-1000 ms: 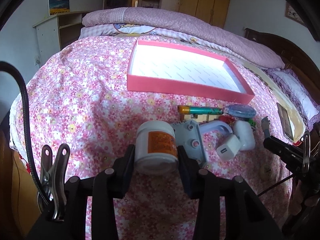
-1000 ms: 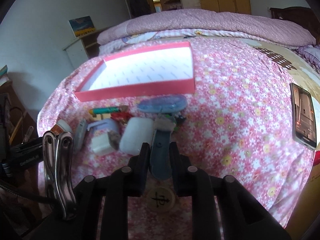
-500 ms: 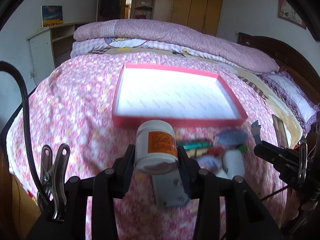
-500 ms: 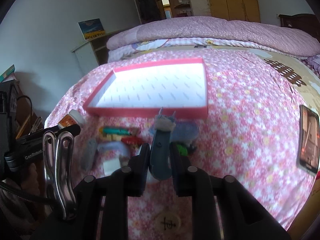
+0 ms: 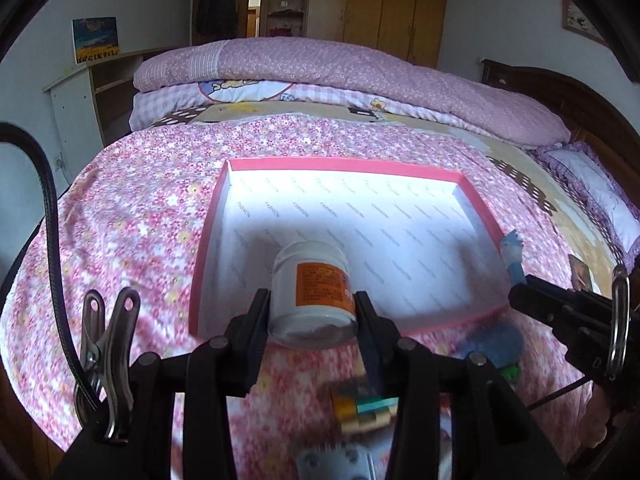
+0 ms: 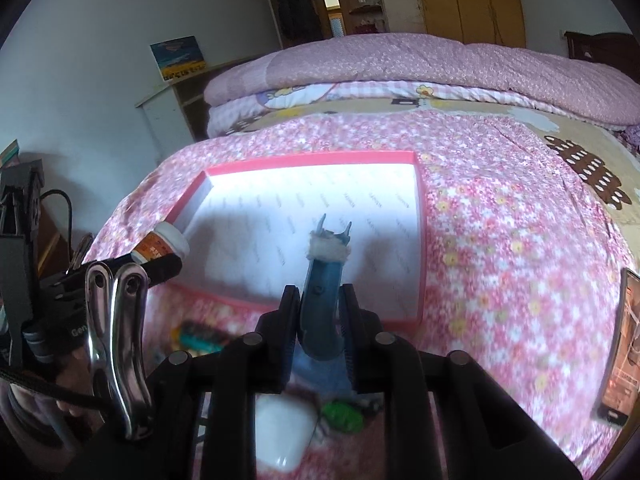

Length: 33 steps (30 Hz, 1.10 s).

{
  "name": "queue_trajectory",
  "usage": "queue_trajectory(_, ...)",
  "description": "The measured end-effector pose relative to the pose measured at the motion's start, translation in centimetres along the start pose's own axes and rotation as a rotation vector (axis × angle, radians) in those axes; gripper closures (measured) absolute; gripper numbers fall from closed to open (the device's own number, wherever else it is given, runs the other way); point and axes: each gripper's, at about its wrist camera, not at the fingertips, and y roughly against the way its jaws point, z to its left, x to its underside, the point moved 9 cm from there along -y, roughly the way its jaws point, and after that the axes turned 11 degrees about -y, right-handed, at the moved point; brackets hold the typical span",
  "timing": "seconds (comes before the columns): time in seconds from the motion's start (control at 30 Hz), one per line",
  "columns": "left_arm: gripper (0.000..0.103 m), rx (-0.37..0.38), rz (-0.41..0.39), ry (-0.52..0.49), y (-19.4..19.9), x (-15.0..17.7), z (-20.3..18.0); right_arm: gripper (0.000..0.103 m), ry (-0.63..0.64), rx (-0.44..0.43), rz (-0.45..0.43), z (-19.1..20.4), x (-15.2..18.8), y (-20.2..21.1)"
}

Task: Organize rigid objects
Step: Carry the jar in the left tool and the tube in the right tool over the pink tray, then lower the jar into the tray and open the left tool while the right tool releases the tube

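A bedroom held a bed under a pink floral sheet (image 5: 132, 216), with a shallow pink-rimmed white cardboard tray (image 5: 208, 236) lying on it. The left gripper (image 5: 313, 308) pinched a white plastic jar with an orange label (image 5: 310, 284) above the tray's near edge; the right gripper (image 6: 319, 308) pinched a slim blue tool with a fluffy white collar (image 6: 322, 280). Both would best be carried well inside the rim and lowered before release, apart. Only the right view showed a dark phone (image 6: 624, 344) and a white case (image 6: 282, 432).
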Motion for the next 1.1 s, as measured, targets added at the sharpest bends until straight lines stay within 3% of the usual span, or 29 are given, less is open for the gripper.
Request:
queue_trajectory(0.33,0.060,-0.012,0.059,0.010,-3.9,-0.2,0.7,0.082,-0.055,0.008,0.052,-1.1,-0.9,-3.3)
queue_trajectory(0.73,0.058,-0.036,0.042,-0.020,-3.7,-0.5,0.3,0.082,-0.054,0.000,0.058,-1.0,-1.0,-3.9)
queue_trajectory(0.93,0.053,-0.049,0.020,-0.041,-2.5,-0.9,0.0,0.069,-0.052,0.009,0.035,-0.8,-1.3,-3.2)
queue_trajectory(1.1,0.052,-0.044,0.013,-0.038,-1.4,-0.8,-0.3,0.050,-0.046,0.013,0.022,-0.4,-1.3,-2.5)
